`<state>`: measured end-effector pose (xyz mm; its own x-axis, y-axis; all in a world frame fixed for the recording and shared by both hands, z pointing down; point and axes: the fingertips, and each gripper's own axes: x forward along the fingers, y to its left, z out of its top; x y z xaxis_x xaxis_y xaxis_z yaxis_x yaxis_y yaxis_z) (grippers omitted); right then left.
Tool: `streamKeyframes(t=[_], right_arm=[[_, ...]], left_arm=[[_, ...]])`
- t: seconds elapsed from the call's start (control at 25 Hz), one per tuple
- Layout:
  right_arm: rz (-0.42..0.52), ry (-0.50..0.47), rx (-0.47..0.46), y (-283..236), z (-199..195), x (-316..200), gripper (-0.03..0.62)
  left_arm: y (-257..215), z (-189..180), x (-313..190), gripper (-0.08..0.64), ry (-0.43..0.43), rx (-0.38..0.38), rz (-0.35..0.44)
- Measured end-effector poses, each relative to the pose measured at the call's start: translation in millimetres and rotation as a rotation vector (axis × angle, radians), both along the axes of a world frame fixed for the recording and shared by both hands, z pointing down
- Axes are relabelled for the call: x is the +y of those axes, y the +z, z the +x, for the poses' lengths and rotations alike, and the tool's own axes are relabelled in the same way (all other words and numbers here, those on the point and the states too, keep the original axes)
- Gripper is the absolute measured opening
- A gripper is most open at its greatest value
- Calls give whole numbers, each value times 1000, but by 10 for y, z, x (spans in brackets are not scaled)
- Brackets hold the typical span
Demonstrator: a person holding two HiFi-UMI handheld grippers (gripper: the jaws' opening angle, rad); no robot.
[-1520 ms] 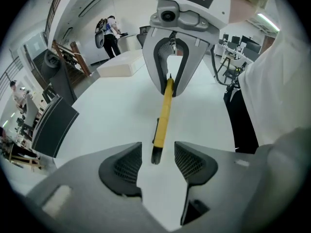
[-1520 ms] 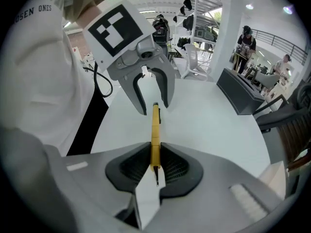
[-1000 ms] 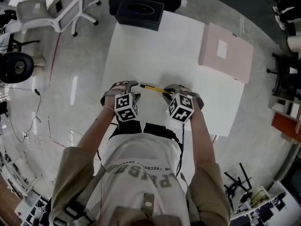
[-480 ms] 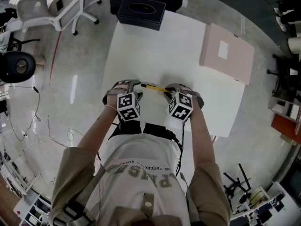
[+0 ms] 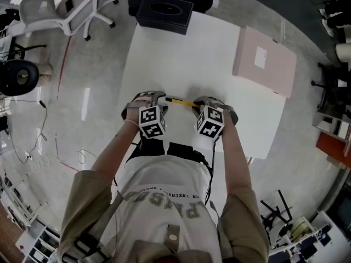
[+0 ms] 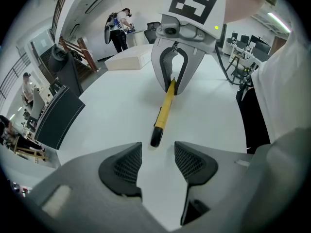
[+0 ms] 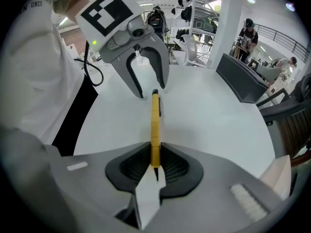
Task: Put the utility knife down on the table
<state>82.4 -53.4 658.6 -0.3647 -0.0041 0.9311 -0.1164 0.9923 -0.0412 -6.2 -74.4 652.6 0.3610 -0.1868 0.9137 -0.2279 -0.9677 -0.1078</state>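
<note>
Slim yellow utility knife (image 7: 155,125) held by one end over the white table (image 5: 186,53)
The long, narrow yellow body lies roughly level and ends in a black cap that hangs free; the other end is pinched between the pads of the right tool (image 7: 154,161), with a thin dark tip poking out behind them

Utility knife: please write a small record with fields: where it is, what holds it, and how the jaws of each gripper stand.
item: yellow utility knife, one end black
held by: right gripper, jaws closed on the end that is not black
left gripper: jaws apart, nothing between them; the knife's black end is just ahead of them
place: over the near part of the white table, between the two grippers
contact with table: cannot tell
also on table: pink flat box; dark box at the far edge
</note>
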Motion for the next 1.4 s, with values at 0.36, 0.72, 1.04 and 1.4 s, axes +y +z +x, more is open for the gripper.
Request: streamKeyframes(t=[0.36, 0.72, 1.04, 1.4], right_arm=[[-3, -13, 28, 79, 33, 38, 64], [4, -13, 40, 100, 34, 41, 66], [-5, -2, 36, 116, 44, 36, 66], [14, -10, 49, 114, 51, 15, 89]], left_arm=[[-2, 51, -4, 213, 8, 7, -4], [14, 107, -6, 183, 24, -3, 3], [47, 97, -3, 183, 26, -8, -5], [59, 93, 4, 183, 16, -3, -9]])
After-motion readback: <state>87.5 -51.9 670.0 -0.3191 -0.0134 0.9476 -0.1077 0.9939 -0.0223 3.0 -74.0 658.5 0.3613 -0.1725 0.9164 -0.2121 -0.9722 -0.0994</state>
